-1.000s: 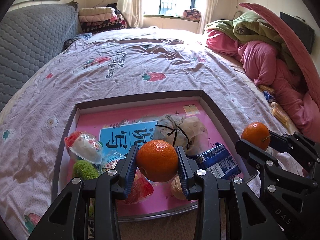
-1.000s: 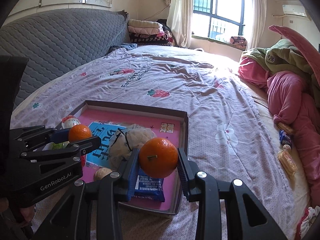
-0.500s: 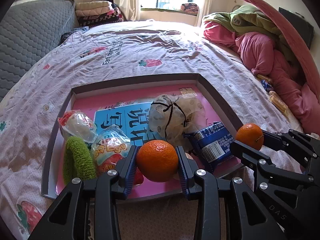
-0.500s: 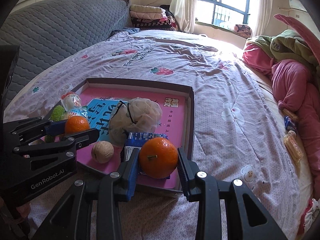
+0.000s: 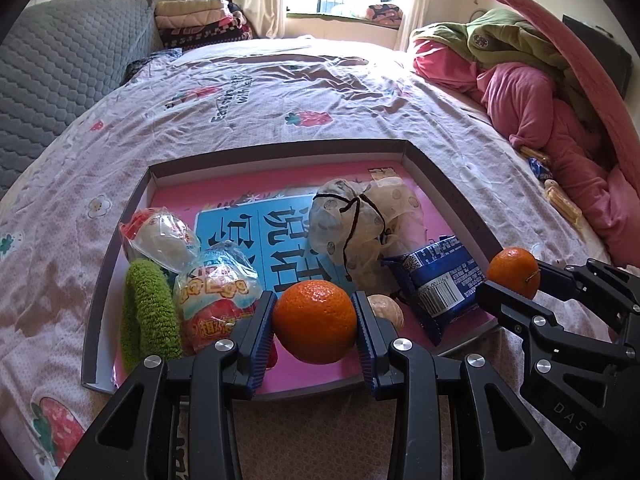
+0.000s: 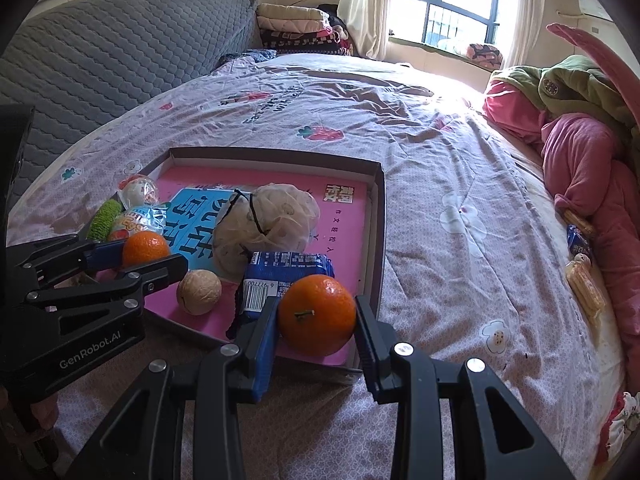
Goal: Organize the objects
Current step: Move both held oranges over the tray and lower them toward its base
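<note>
Left gripper (image 5: 315,322), ribbed blue pads, clamps a dimpled round orange (image 5: 315,321) low centre; right gripper (image 6: 316,320) grips a stemmed orange (image 6: 317,315) above the shallow cardboard tray (image 6: 378,216).

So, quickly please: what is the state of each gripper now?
Left gripper: closed on an orange.
Right gripper: closed on another orange.

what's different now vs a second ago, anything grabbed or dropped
Nothing was grabbed or dropped. Both cameras now look further down into the tray, so it shows fuller. The left gripper still clamps its orange; the right gripper still clamps its orange. Tray contents lie unchanged.
</note>
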The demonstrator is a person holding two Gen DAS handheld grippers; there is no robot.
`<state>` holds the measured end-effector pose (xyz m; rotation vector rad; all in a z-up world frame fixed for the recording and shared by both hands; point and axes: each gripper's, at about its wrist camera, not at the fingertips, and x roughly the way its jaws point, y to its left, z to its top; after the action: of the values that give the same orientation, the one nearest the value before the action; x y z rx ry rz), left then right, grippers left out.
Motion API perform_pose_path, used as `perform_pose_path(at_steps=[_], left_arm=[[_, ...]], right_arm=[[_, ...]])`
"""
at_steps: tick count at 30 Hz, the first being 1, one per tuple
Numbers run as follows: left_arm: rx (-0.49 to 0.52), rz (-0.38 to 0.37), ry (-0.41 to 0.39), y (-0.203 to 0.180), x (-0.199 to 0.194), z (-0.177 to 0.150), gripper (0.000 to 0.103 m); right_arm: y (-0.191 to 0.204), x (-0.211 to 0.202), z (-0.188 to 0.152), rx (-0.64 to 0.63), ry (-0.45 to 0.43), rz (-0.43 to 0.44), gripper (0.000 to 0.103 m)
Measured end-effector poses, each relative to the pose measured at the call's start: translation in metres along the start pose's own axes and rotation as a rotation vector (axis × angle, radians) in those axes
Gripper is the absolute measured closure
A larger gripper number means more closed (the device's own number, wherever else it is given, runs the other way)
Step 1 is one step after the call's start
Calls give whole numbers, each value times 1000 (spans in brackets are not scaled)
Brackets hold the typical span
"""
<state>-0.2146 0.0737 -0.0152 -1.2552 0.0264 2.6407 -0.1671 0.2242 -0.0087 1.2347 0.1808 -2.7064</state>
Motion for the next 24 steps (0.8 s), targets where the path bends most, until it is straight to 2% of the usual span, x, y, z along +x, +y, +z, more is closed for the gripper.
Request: perform_pose_path(at_steps=[9, 24], left_arm=[[-10, 2, 29, 3, 15, -3, 64], [-14, 10, 33, 3, 24, 0, 64]], right_arm=[[0, 8, 1, 5, 8, -6, 66], [3, 14, 3, 1, 5, -5, 66]])
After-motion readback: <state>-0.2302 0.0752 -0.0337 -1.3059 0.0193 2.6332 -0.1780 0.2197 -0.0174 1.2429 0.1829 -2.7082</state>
